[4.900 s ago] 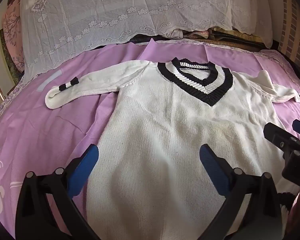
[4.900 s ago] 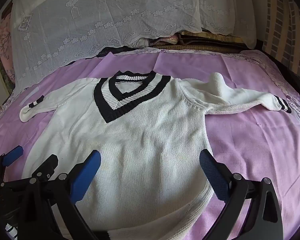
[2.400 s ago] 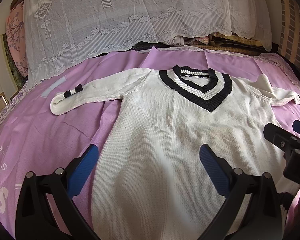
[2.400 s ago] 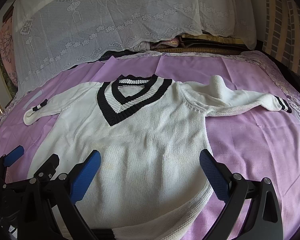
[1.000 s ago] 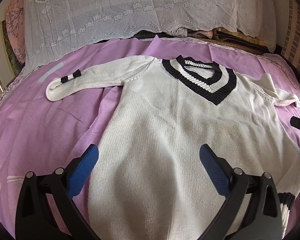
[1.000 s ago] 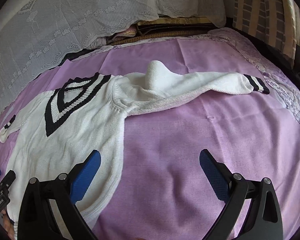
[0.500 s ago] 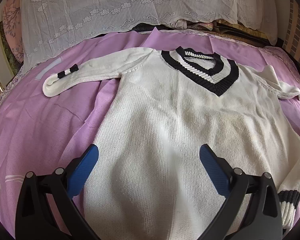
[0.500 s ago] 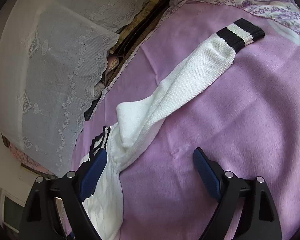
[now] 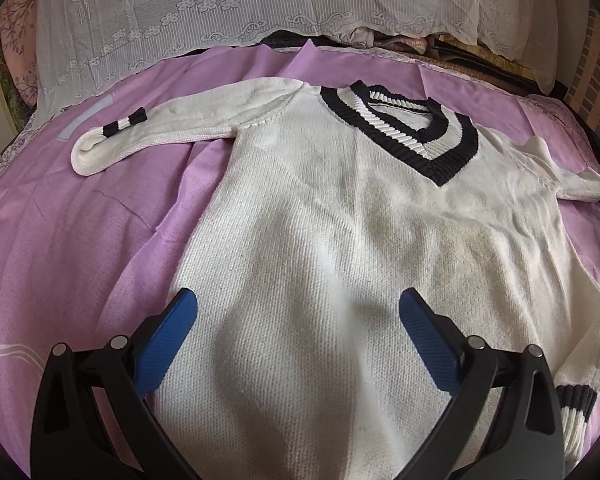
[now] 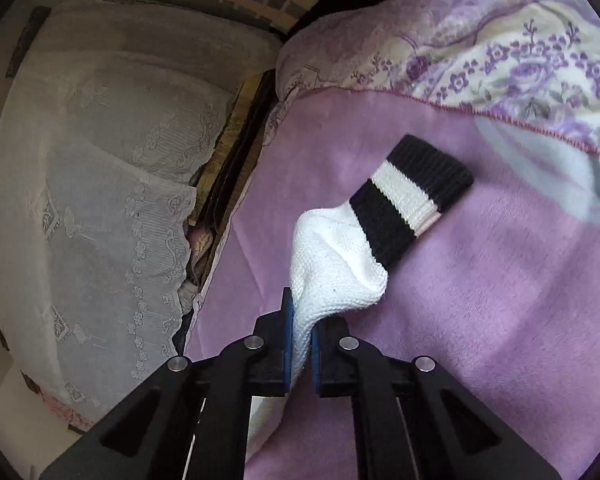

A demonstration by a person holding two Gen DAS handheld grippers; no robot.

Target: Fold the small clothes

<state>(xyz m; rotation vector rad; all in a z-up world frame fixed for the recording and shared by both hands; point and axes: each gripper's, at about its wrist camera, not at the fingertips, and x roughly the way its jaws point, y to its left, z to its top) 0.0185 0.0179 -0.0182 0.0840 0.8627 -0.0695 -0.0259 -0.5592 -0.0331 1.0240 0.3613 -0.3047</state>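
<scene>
A small white knit sweater (image 9: pixel 339 240) with a black-and-white V-neck collar (image 9: pixel 411 132) lies flat, front up, on a purple bedspread (image 9: pixel 80 232). Its left sleeve (image 9: pixel 160 132) stretches out to the left, with a striped cuff folded back. My left gripper (image 9: pixel 298 320) hovers open over the sweater's lower body, nothing between its blue pads. In the right wrist view my right gripper (image 10: pixel 298 320) is shut on the white knit of the right sleeve (image 10: pixel 331 268), just short of its black-and-white striped cuff (image 10: pixel 411 196), which rests on the bedspread.
A white lace cover (image 9: pixel 240 8) drapes the pile at the head of the bed. A floral purple quilt (image 10: pixel 499 52) lies beyond the right cuff. Striped bedding and a brick wall (image 9: pixel 595 68) sit at the right. Bare purple bedspread (image 10: pixel 499 320) surrounds the right sleeve.
My right gripper swung right, rolled, came in on the right sleeve near its cuff, and its jaws went from wide open to shut on it. The left gripper barely moved.
</scene>
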